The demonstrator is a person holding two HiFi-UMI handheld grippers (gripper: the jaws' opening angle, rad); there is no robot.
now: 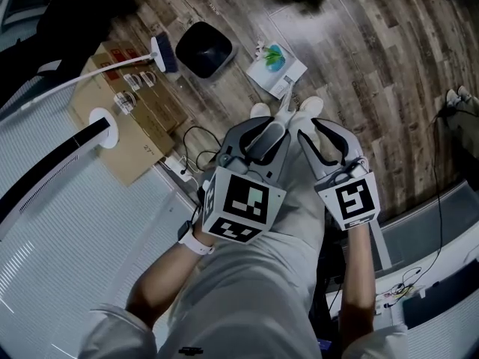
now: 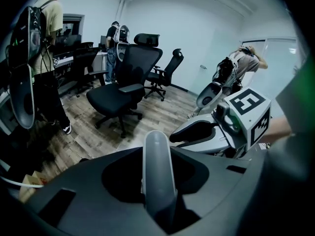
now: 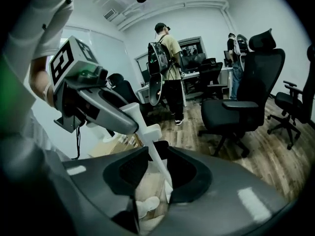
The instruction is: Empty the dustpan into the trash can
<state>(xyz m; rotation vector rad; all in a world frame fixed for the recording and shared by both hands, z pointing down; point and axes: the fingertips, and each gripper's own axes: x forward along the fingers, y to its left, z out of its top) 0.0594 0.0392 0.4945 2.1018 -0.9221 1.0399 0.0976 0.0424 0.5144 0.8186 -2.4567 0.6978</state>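
Left gripper (image 1: 268,132) pinches the dustpan handle (image 2: 158,166), right gripper (image 1: 318,134) spread around it; I reckon nothing's reached the upper-left trash can (image 1: 203,48).

You stand over a brown wood-grain plank floor (image 1: 359,43), with a black rounded plastic trash can (image 1: 203,48) and a white flat dustpan (image 1: 278,69) marked teal and green. Your grey left gripper (image 1: 266,133) and grey right gripper (image 1: 320,137) each carry a black-and-white square-patterned cube (image 1: 243,204).

Grey left gripper (image 1: 266,128), white wristwatch (image 1: 196,240)
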